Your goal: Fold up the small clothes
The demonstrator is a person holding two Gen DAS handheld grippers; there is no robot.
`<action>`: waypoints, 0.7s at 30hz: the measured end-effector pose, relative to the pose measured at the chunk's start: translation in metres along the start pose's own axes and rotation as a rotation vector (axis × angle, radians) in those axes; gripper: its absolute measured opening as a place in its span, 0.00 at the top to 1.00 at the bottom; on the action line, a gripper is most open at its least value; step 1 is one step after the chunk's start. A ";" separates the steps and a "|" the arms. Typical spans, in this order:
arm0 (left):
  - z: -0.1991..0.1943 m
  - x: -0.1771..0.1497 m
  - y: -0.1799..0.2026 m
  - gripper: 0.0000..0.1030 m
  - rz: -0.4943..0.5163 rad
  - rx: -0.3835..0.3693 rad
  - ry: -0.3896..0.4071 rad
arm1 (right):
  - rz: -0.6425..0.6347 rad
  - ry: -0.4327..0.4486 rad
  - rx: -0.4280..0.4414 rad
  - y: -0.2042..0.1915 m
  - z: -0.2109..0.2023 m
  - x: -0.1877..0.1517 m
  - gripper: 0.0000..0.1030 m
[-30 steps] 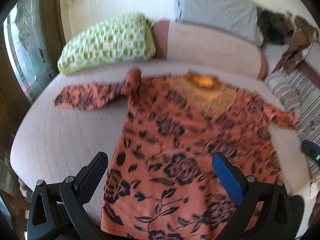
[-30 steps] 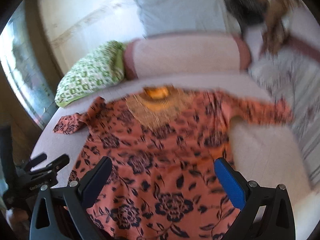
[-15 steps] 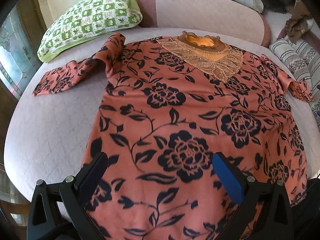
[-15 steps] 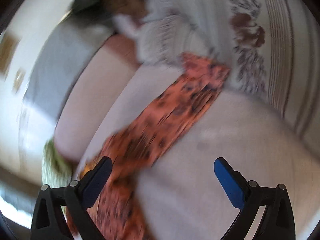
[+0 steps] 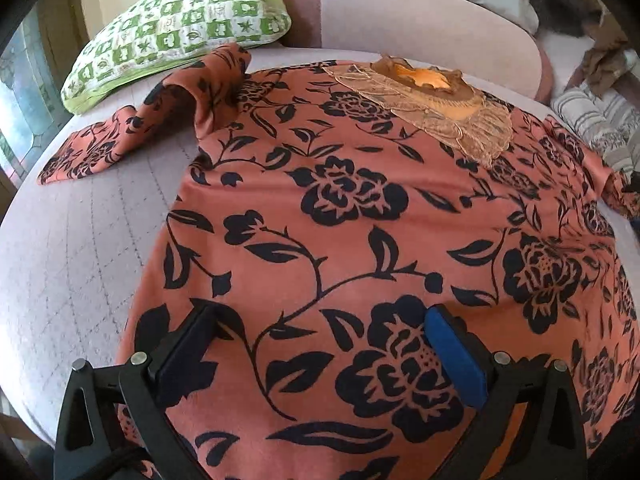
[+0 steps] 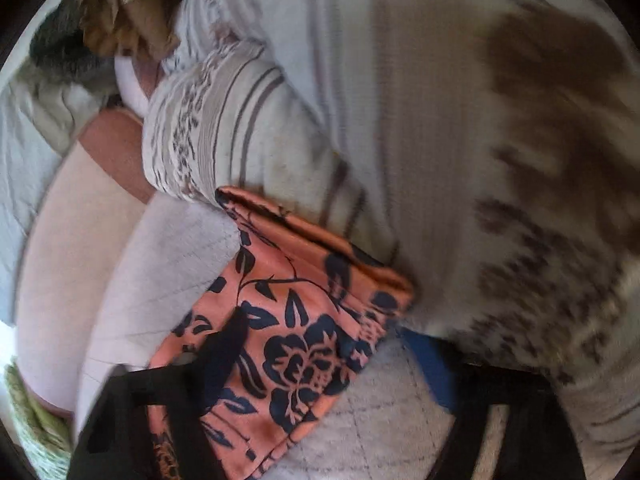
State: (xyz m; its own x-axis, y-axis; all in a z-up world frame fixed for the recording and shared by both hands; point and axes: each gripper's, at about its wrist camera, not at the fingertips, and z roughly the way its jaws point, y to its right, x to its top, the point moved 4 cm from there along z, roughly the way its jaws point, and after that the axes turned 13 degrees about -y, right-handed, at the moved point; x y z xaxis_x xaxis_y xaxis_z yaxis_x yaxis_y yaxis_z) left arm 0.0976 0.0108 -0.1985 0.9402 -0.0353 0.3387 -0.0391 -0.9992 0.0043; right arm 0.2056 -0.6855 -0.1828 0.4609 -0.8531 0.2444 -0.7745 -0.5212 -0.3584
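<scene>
Left wrist view: left gripper (image 5: 320, 332) spread wide, low over the hem of the orange floral top (image 5: 360, 208) lying flat on the bed (image 5: 80, 248), while the right gripper (image 6: 320, 344), jaws just closing, brackets the sleeve cuff (image 6: 296, 312), pad contact blurred, unclear.
</scene>
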 end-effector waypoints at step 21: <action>-0.044 -0.004 -0.076 0.00 -0.192 -0.082 0.088 | -1.004 -0.302 0.523 -0.400 -0.053 -0.367 0.01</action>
State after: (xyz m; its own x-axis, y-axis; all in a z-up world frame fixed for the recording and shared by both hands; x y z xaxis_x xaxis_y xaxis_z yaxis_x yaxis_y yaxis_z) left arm 0.0819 0.0880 -0.1591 0.8999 0.1609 0.4052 0.1073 -0.9826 0.1517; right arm 0.3231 -0.1623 -0.0817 0.9029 0.0129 0.4296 0.2359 -0.8504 -0.4703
